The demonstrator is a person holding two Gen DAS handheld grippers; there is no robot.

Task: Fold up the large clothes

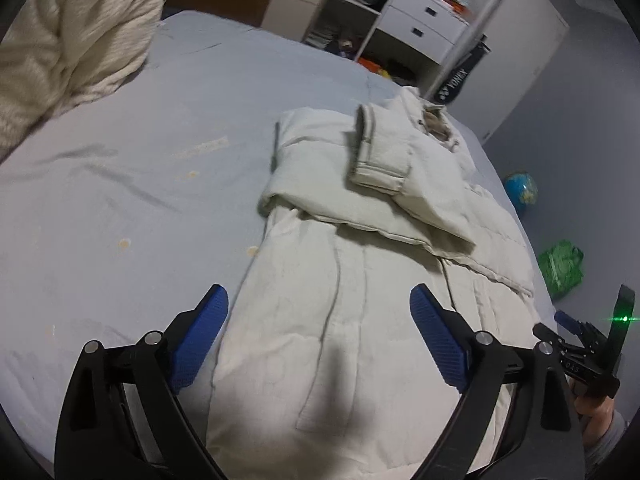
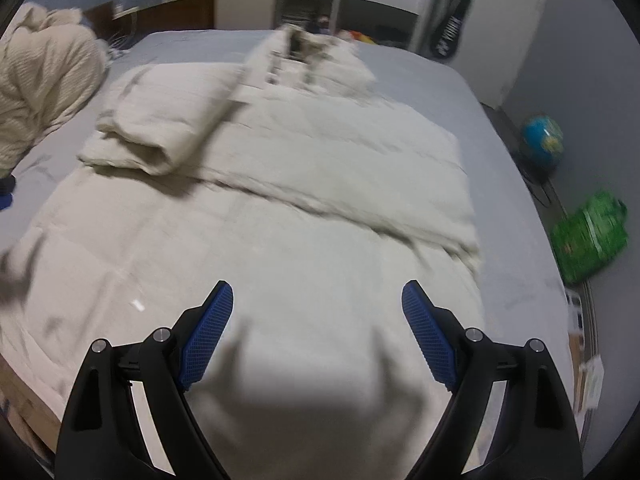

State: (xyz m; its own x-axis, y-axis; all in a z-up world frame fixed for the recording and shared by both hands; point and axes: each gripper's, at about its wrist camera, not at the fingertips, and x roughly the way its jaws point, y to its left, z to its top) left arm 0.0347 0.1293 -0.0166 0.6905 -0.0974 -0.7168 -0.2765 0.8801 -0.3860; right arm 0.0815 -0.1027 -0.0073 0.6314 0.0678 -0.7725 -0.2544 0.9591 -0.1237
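Left gripper (image 1: 318,300): jaws wide apart, nothing between them, hovering over the coat's near end.
Right gripper (image 2: 317,296): jaws spread wide, empty, above the coat.
Coat (image 1: 344,280): cream, padded, lying flat on the bed, one sleeve (image 1: 380,152) folded across its chest.
Bed (image 1: 120,168): pale blue sheet.
Blanket (image 1: 68,40): cream, bunched at the far left corner.
Drawers (image 1: 424,28): white, beyond the bed.

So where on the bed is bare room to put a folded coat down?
The sheet is bare between the blanket and the coat. A thin strip is free on the coat's other side, toward the globe. The middle is crowded: the coat and its folded sleeve fill it.
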